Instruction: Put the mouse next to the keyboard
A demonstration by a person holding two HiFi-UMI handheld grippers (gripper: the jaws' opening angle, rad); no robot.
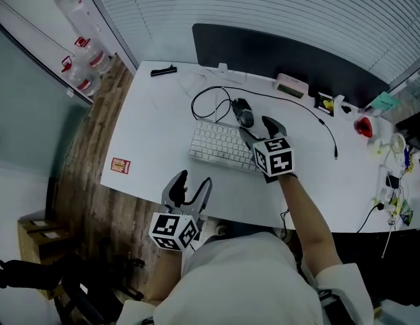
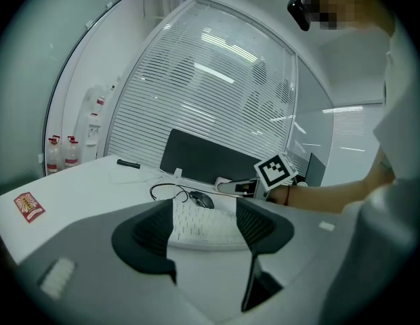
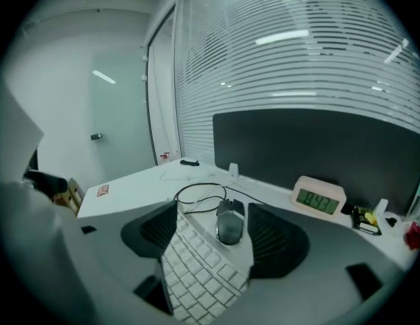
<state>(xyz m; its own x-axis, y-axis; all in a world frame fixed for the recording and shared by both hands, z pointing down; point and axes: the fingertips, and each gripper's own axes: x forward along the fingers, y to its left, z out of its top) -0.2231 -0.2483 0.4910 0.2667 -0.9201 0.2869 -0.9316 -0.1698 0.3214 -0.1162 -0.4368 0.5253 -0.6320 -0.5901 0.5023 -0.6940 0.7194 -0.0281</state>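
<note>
A black wired mouse point(image 1: 244, 116) lies on the white table point(image 1: 149, 127), just beyond the right end of a white keyboard point(image 1: 220, 145). My right gripper point(image 1: 259, 128) hovers open over that end of the keyboard. In the right gripper view the mouse point(image 3: 229, 225) sits just ahead, between the open jaws of the right gripper point(image 3: 213, 234), with the keyboard point(image 3: 200, 269) beneath. My left gripper point(image 1: 190, 191) is open and holds nothing near the table's front edge. From the left gripper view the left gripper point(image 2: 204, 225) faces the keyboard point(image 2: 200, 223) and the mouse point(image 2: 202, 199).
The mouse's cable point(image 1: 206, 97) loops behind the keyboard. A pale digital clock point(image 1: 291, 85) stands before a dark panel point(image 1: 284, 53) at the back. A black marker point(image 1: 163, 70) lies far left, a red card point(image 1: 120, 165) at the left edge, and small clutter point(image 1: 363, 126) on the right.
</note>
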